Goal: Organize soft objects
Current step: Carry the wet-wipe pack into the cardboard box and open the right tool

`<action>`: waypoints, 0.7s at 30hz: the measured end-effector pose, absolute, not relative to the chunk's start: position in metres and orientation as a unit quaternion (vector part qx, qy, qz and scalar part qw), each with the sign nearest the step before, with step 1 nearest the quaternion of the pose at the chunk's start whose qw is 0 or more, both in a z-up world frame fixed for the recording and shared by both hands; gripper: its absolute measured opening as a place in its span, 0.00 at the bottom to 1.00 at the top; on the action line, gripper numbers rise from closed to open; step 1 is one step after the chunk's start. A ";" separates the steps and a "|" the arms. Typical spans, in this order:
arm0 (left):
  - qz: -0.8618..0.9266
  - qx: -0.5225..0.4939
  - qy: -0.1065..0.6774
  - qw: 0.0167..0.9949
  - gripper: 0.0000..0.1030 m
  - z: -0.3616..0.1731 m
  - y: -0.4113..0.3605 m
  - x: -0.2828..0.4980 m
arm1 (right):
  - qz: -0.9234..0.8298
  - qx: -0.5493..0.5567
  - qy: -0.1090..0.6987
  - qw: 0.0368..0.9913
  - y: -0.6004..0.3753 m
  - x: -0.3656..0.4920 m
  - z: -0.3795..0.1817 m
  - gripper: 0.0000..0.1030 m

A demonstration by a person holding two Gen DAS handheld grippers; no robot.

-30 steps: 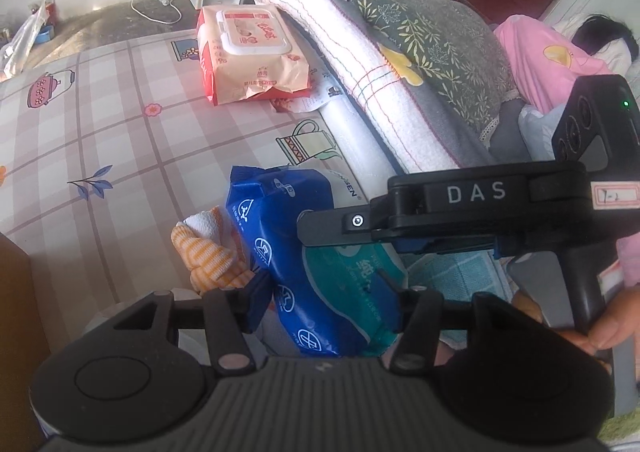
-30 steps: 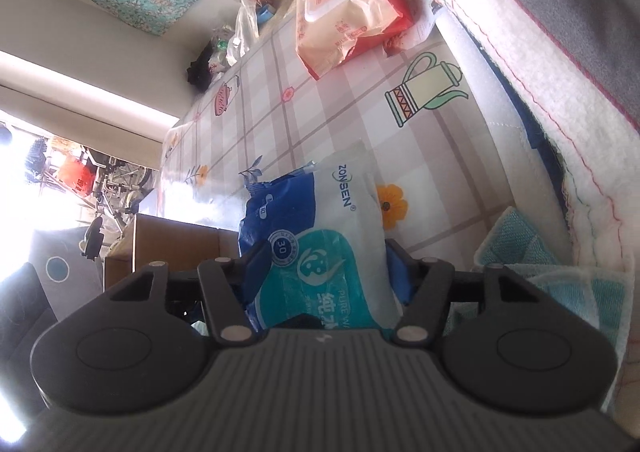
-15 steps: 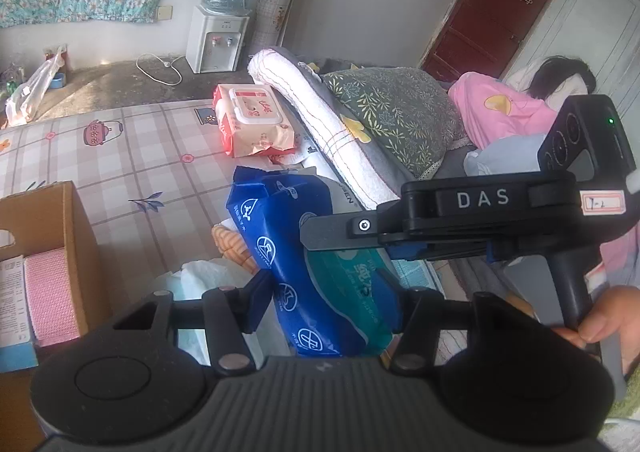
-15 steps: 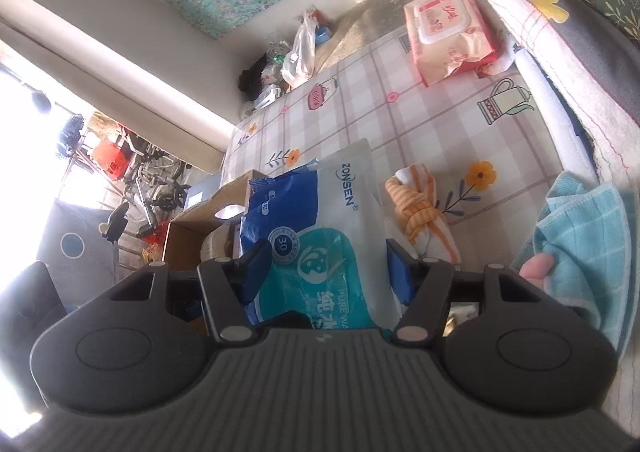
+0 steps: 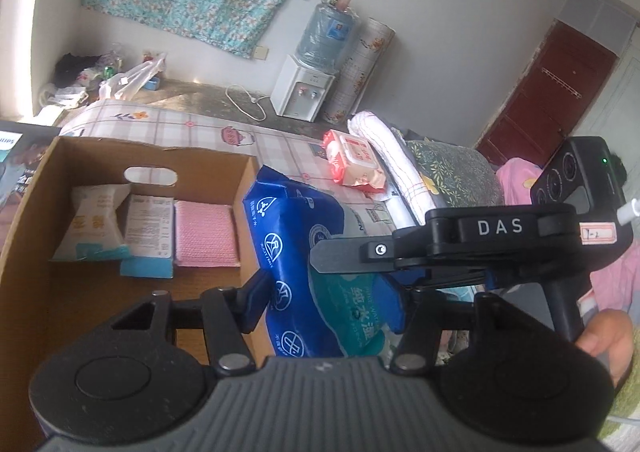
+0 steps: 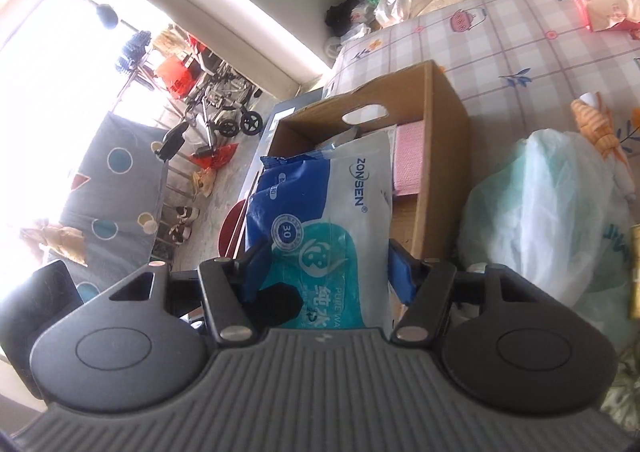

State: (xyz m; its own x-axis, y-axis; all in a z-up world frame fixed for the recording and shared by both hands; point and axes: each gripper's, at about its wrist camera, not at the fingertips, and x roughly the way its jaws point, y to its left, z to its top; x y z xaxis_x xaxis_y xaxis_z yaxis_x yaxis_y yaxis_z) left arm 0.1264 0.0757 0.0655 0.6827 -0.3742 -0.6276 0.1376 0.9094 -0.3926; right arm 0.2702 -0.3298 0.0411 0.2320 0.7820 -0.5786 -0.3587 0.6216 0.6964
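Wipes pack (image 6: 320, 220) now raised beside cardboard box (image 6: 444, 120), both claws clamped

— Left gripper (image 5: 326, 298)? 
— Ribbed grey housing, two black round discs, silver pivot screws, blue finger pads (image 5: 256, 298).

— Right gripper (image 6: 322, 268)? 
— Same build; the left view shows white "DAS" lettering, a handwritten label, a green LED, a white cable and bare skin.
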 end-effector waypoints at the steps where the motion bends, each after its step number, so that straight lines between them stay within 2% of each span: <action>1: -0.132 -0.165 0.373 0.904 0.55 0.062 0.086 0.122 | 0.383 0.212 0.495 0.751 -0.320 0.268 0.039 0.60; 10: -0.108 -0.220 0.416 0.876 0.55 0.020 0.142 0.126 | 0.384 0.169 0.512 0.750 -0.260 0.255 0.020 0.60; 17: -0.086 -0.224 0.501 0.832 0.56 -0.041 0.152 0.159 | 0.359 0.191 0.489 0.772 -0.301 0.255 0.005 0.60; 21: -0.086 -0.201 0.523 0.824 0.59 -0.049 0.151 0.169 | 0.356 0.222 0.472 0.775 -0.334 0.243 0.005 0.60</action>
